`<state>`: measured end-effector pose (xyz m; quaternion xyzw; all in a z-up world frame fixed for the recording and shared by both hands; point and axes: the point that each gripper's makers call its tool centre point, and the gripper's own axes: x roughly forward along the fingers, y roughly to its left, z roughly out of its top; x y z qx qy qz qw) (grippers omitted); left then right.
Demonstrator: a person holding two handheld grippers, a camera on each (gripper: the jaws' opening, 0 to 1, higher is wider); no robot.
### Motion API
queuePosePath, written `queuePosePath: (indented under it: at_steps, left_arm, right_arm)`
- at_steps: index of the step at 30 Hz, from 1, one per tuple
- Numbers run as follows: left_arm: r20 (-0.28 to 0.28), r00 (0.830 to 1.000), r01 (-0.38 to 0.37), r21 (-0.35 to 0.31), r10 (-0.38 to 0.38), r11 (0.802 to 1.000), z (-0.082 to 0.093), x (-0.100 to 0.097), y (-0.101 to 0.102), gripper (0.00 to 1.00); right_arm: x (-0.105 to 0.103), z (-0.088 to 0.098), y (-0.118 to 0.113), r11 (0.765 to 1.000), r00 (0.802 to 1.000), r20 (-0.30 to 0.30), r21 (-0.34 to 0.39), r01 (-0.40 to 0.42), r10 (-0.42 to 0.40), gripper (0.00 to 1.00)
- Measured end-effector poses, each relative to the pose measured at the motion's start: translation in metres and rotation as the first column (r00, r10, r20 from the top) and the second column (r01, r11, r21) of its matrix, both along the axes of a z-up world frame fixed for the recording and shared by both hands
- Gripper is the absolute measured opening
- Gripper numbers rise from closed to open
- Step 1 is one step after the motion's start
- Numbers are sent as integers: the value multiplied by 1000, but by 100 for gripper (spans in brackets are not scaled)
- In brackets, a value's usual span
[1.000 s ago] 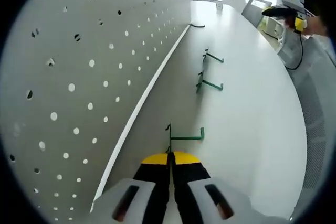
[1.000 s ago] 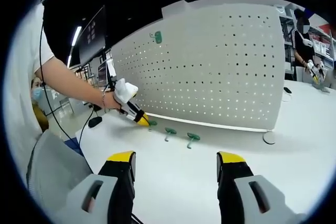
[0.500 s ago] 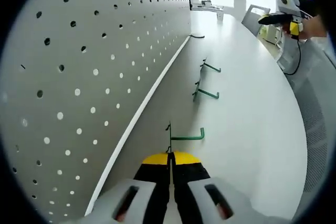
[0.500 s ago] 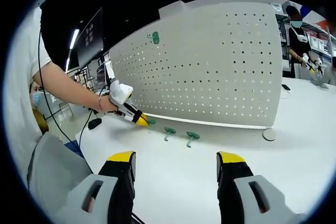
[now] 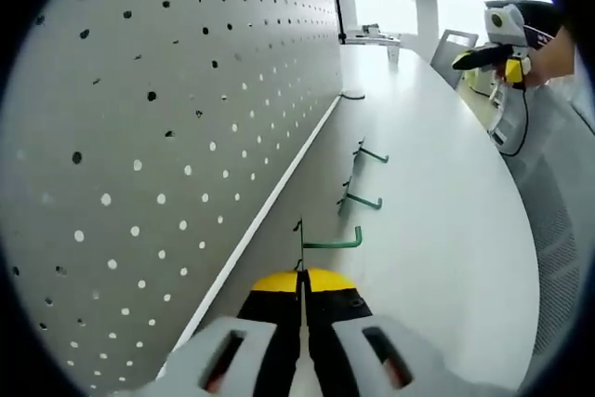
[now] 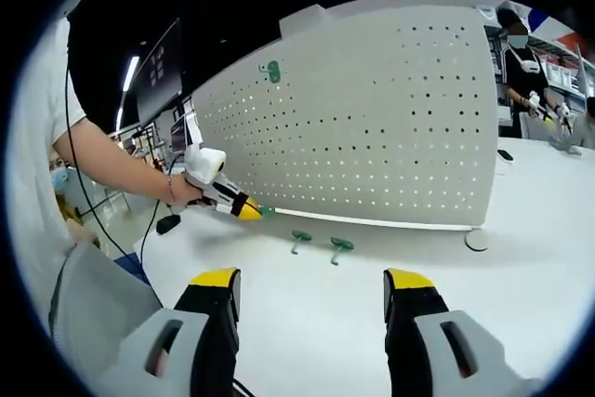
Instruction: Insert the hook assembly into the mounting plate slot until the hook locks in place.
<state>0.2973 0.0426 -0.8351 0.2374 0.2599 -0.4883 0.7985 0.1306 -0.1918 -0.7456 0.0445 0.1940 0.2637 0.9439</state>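
The hook [image 5: 332, 244] sat pinched in the closed left tool [image 5: 301, 287], lifted just beside the pegboard [image 5: 158, 137], above the desk [image 5: 437, 220]. The carry step seemed underway; next it needed aligning with a hole. The right tool [image 6: 310, 297] gaped empty.

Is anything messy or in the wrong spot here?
Two green hooks lie loose on the white table instead of hanging on the pegboard. The left gripper holds a third hook. Nothing looks broken or spilled.
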Motion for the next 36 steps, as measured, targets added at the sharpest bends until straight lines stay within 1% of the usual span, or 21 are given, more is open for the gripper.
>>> queuePosePath:
  at_steps: [1, 4, 12, 13, 16, 17, 21, 27, 33, 36]
  left_arm:
    - [-3, 1000, -9, -27, 9, 1000, 4, 0, -1, 1]
    - [12, 1000, -10, -20, 10, 1000, 6, -1, 0, 1]
    - [39, 998, -38, -64, 41, 997, 21, -4, 1, 1]
    - [51, 998, -37, -68, 40, 997, 24, -4, 1, 1]
    - [58, 997, -42, -79, 46, 996, 29, -6, 1, 1]
    - [73, 997, -34, -80, 40, 996, 32, -7, 0, 1]
    - [90, 995, -30, -97, 39, 995, 39, -10, -3, 1]
    - [98, 994, -31, -113, 43, 993, 45, -15, -4, 1]
    - [124, 991, -38, -139, 55, 990, 59, -18, -7, 1]
    - [134, 988, -48, -166, 71, 985, 67, -20, -8, 1]
  right_arm:
    - [0, 0, 0, 1000, 1000, 1, 2, 0, 0, 60]
    - [1, 2, 0, 1000, 1000, 8, 8, 3, -3, 60]
    - [3, 5, 1, 1000, 1000, 19, 23, 10, -10, 60]
    - [3, 6, 1, 1000, 1000, 21, 26, 10, -10, 60]
    - [4, 8, 2, 1000, 1000, 27, 27, 7, -8, 60]
    - [4, 8, 2, 1000, 1000, 27, 28, 8, -8, 60]
    - [4, 10, 2, 999, 999, 31, 32, 7, -8, 60]
    - [3, 11, 3, 999, 999, 37, 32, 2, -3, 60]
    - [2, 12, 5, 999, 999, 42, 33, -7, 5, 60]
    - [3, 15, 5, 999, 999, 50, 35, -8, 6, 60]
